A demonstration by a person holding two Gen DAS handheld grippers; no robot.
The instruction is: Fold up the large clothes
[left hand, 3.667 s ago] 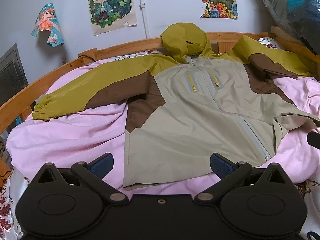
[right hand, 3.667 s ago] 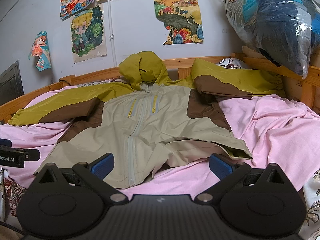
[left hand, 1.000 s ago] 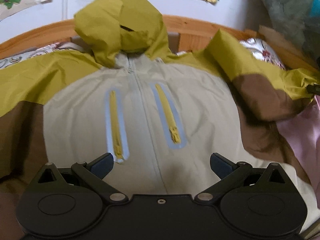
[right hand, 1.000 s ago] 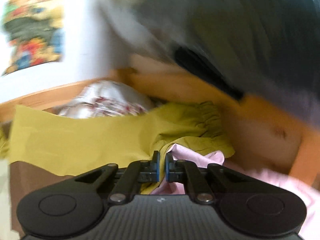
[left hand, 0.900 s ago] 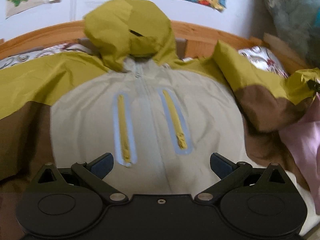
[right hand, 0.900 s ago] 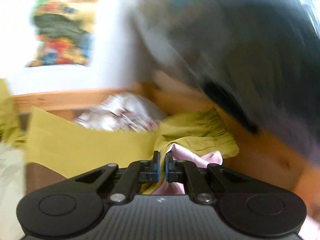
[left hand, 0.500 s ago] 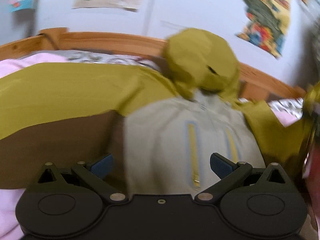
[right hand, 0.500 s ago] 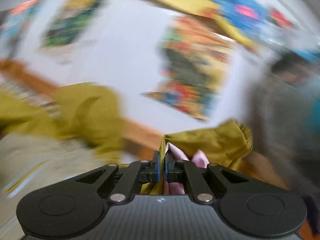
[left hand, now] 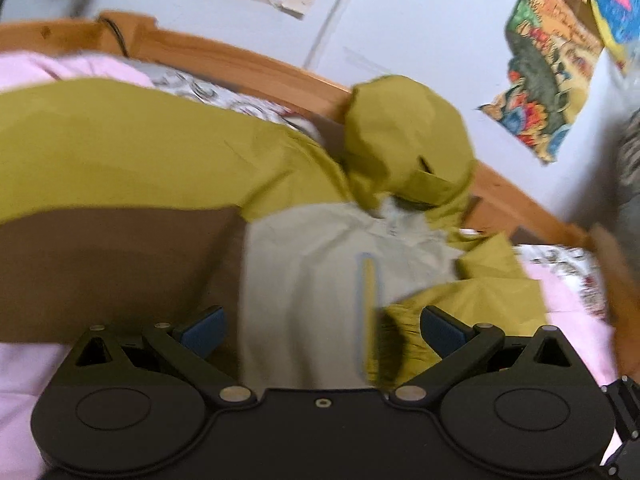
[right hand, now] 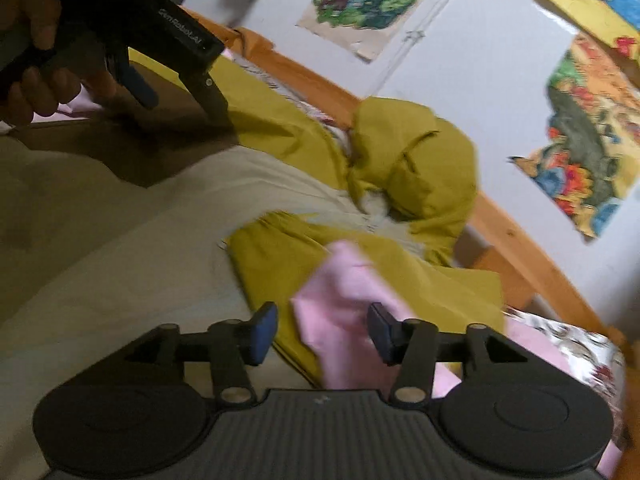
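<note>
The right tongs (right hand: pixel 322 330) are opening, their blue pads clear of the pink sheet fold (right hand: pixel 344 312) and olive sleeve (right hand: pixel 280 256) lying between them (nothing pinched). That sleeve lies folded across the jacket (right hand: pixel 120 248) chest. The left tongs (left hand: pixel 320 326) stand wide apart and empty above the beige front. The jacket is spread on the bed, its hood (left hand: pixel 404 136) against the wooden bed rail (left hand: pixel 240 64).
</note>
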